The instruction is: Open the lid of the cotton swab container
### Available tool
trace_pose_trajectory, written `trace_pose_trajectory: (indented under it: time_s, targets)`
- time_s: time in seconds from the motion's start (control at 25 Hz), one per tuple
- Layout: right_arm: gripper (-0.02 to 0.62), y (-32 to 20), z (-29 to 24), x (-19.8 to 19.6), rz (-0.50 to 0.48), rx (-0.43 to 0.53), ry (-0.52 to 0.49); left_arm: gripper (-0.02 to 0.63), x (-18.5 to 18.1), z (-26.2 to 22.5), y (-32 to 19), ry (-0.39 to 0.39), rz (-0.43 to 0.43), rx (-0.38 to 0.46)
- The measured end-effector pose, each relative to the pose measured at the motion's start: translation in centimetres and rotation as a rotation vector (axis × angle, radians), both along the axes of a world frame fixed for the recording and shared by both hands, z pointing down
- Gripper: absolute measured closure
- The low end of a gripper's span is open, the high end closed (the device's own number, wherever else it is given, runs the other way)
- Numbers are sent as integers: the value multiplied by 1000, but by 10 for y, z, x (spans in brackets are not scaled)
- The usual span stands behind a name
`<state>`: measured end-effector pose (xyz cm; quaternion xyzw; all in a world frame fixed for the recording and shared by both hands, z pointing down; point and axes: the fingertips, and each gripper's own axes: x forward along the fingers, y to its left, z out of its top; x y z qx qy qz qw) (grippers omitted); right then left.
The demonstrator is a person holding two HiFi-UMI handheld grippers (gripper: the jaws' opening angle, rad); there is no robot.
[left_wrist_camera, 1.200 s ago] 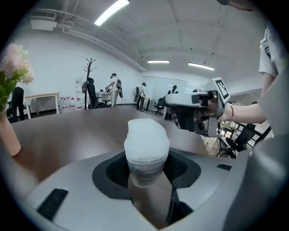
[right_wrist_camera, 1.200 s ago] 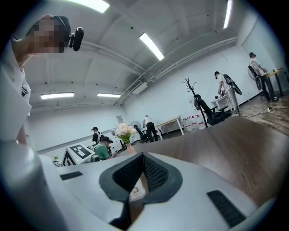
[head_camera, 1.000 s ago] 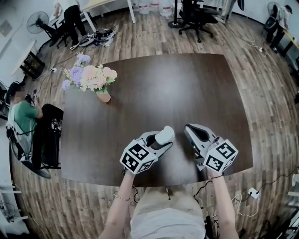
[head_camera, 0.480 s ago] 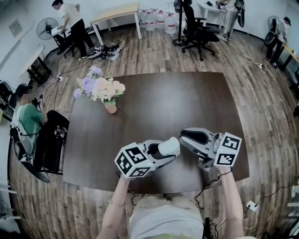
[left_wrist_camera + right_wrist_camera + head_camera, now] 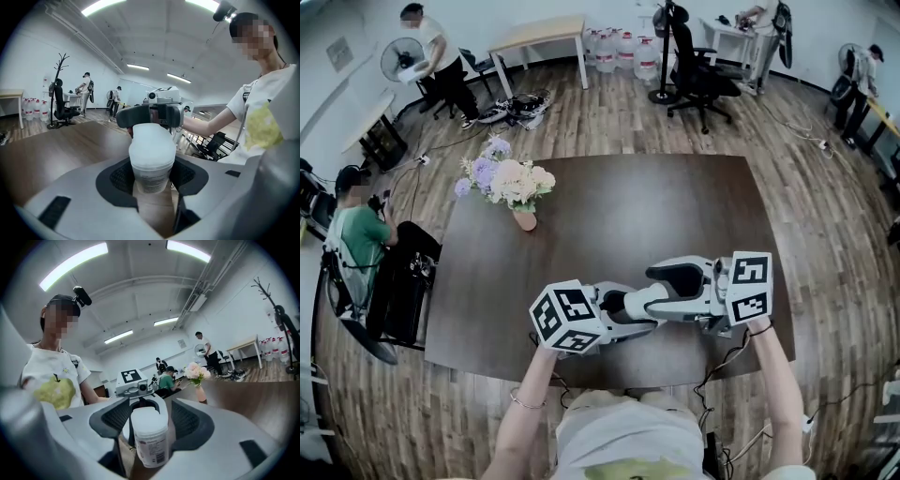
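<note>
The cotton swab container [image 5: 639, 302] is a white tub with a pale lid. My left gripper [image 5: 630, 313] is shut on its body and holds it above the table's near edge. In the left gripper view the container [image 5: 151, 154] stands between the pads of the left gripper [image 5: 151, 177], lid end pointing away. My right gripper [image 5: 661, 292] faces it from the right. Its jaws are opening around the lid end. In the right gripper view the container [image 5: 149, 437] sits inside the right gripper [image 5: 151, 420] with a gap to each pad.
The dark wooden table [image 5: 619, 206] carries a vase of flowers [image 5: 514, 186] at its far left. A seated person [image 5: 352, 234] is left of the table. Further back are a person [image 5: 431, 56], office chairs [image 5: 694, 66] and water bottles [image 5: 623, 52].
My right gripper has swung left from beside the container to its lid end, and its jaws have opened. My left gripper kept its hold and shifted slightly.
</note>
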<state>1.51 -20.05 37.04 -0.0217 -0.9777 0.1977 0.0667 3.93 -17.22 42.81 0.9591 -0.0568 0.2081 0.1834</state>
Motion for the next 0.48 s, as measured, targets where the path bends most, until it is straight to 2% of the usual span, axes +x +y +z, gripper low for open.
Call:
trace_pose_trajectory:
  time_s: [0.2, 0.48]
  targets:
    - [333, 19, 6, -10, -132, 1, 104, 394, 1, -5, 10, -8, 46, -6]
    - [356, 29, 9, -13, -227, 125, 211, 394, 0, -7, 15, -12, 78, -31]
